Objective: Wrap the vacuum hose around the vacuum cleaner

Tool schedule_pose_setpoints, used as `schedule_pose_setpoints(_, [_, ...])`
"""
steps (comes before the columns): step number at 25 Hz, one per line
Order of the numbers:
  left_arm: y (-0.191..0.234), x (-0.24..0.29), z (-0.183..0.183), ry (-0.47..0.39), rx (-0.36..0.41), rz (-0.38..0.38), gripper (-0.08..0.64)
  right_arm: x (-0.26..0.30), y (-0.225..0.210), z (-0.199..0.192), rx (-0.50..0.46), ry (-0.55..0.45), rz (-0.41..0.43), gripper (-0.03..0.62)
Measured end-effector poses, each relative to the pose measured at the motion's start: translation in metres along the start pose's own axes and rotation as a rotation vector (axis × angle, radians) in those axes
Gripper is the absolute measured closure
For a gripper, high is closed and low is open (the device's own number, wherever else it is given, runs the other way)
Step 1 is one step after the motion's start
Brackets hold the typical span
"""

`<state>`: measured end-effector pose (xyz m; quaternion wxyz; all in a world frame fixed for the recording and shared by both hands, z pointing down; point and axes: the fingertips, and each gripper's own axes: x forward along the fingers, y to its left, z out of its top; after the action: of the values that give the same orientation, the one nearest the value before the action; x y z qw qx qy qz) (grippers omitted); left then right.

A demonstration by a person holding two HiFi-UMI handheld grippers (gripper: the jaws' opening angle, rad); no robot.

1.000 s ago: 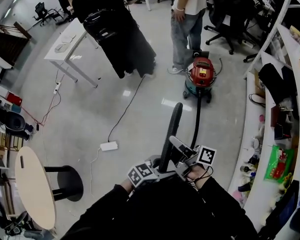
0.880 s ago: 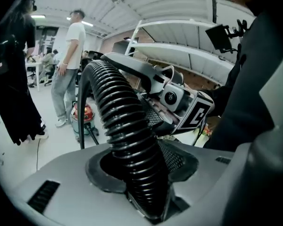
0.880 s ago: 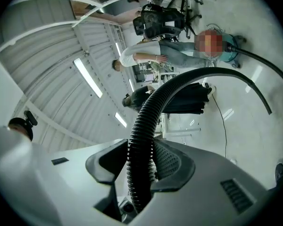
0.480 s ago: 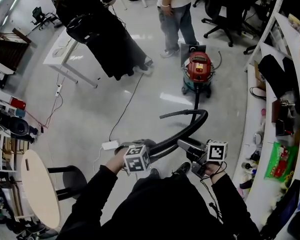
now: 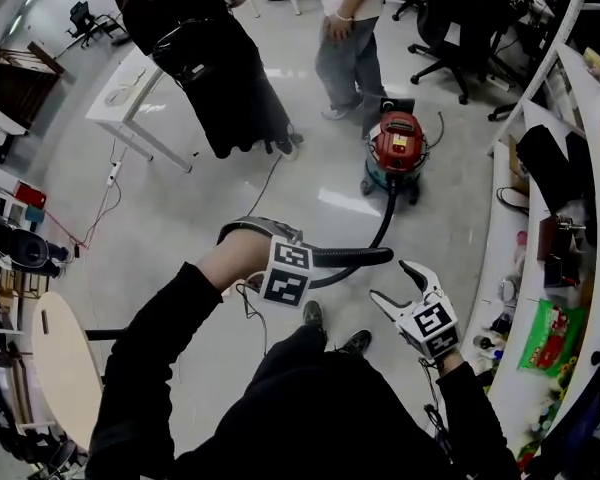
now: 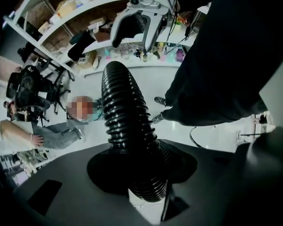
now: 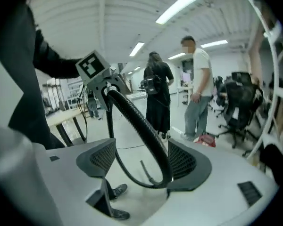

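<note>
The wrapping has not started yet. The red vacuum cleaner (image 5: 398, 148) stands on the floor (image 5: 180, 218), well away from the person holding the claws. No part of the hose lies around it.

The black vacuum hose (image 5: 365, 256) comes out of the front of the vacuum cleaner. It runs across the floor and then bends up to the left claw (image 6: 142, 167). It looks long and loose, like a big open curve.

The left claw points down and has just been closing. Now it squeezes the ribbed hose tight between its two jaws. The left gripper view shows the hose filling the gap.

The right claw (image 5: 393, 283) is just beside the hose but does not touch it. Its jaws have just been opening and now they stand wide. Nothing is pressed between them. In the right gripper view, the hose shows through the gap, farther off, running up to the left claw.

So one thing is done: the hose is picked up in one claw. Everything else is left. I think the person must carry the hose over to the vacuum cleaner. Then the hose must go round and round its body until none hangs loose.
</note>
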<state>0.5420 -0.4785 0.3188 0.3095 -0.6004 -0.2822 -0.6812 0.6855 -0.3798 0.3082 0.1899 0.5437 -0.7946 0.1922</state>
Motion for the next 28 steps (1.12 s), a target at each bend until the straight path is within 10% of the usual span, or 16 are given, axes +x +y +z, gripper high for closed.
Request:
schedule_pose_setpoints(8, [0.065,-0.024,0.014,0.12,0.287,0.006,0.382,0.113,0.006,0.069,-0.532,0.176,-0.03,0.21])
schedule_pose_setpoints(12, [0.117,-0.02,0.021,-0.041,0.325,0.266,0.341,0.127,-0.029,0.063,-0.333,0.266,-0.06,0.514])
schedule_pose_setpoints(15, [0.172,-0.045,0.014,-0.46,0.033,0.529,0.251,0.134,-0.063,0.067,-0.195,0.28,-0.119,0.515])
schedule_pose_setpoints(20, [0.208,-0.048,-0.119,-0.974,-0.754,0.735,0.21,0.141,-0.111,0.072,0.002,0.275,-0.25,0.516])
schedule_pose_setpoints(24, [0.183,0.046,-0.188,-1.078,-1.18,0.457,0.21,0.137,-0.137,0.069,0.168,0.227,-0.305,0.515])
schedule_pose_setpoints(28, [0.17,0.14,-0.2,-0.978,-1.338,0.256,0.212,0.129,-0.15,0.089,0.296,0.146,-0.343,0.515])
